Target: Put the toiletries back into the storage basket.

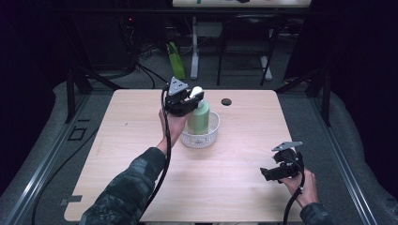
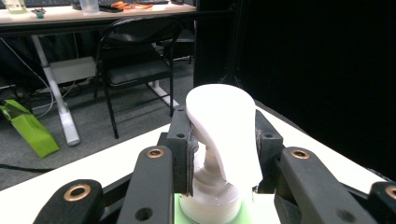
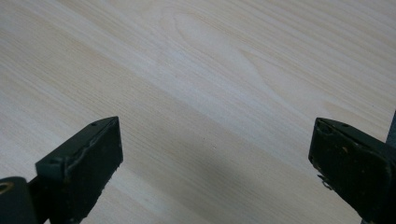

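The left gripper (image 1: 190, 100) is clamped on the white pump top (image 2: 224, 130) of the green bottle (image 1: 199, 119), jaws pressing it from both sides. The bottle stands upright in the clear bowl (image 1: 210, 136) at the middle of the table (image 1: 141, 140), its long axis vertical, so any lift goes straight up. Whether its base touches the bowl floor is hard to tell. The right gripper (image 1: 270, 173) waits at the near right, jaws wide apart over bare wood.
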`<action>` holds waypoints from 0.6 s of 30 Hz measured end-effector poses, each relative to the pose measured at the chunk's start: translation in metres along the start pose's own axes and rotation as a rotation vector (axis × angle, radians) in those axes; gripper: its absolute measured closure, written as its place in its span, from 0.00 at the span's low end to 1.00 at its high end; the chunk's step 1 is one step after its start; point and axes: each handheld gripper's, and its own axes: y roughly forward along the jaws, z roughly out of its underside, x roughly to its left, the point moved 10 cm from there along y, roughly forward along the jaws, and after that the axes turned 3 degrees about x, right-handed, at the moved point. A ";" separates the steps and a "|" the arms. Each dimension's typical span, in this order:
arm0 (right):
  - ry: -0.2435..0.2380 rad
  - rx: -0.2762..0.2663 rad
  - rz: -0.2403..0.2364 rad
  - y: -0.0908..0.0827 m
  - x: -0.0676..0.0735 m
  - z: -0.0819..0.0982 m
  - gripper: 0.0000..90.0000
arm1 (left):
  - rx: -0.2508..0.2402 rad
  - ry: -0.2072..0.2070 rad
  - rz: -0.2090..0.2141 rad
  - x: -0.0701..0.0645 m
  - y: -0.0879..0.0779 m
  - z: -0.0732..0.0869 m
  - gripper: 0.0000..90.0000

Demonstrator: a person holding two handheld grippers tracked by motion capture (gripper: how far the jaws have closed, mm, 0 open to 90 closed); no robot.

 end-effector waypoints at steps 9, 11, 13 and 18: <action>0.001 -0.001 -0.003 0.000 0.002 -0.001 0.03 | 0.009 0.015 0.017 -0.003 -0.006 0.003 0.75; 0.001 -0.001 -0.002 0.001 0.002 -0.001 0.03 | 0.010 0.016 0.019 -0.004 -0.006 0.003 0.74; 0.002 -0.001 -0.002 0.001 0.002 -0.001 0.03 | 0.011 0.014 0.018 -0.004 -0.006 0.003 0.74; 0.001 -0.001 -0.002 0.000 0.001 -0.001 0.03 | 0.016 0.008 0.023 -0.005 -0.007 0.003 0.73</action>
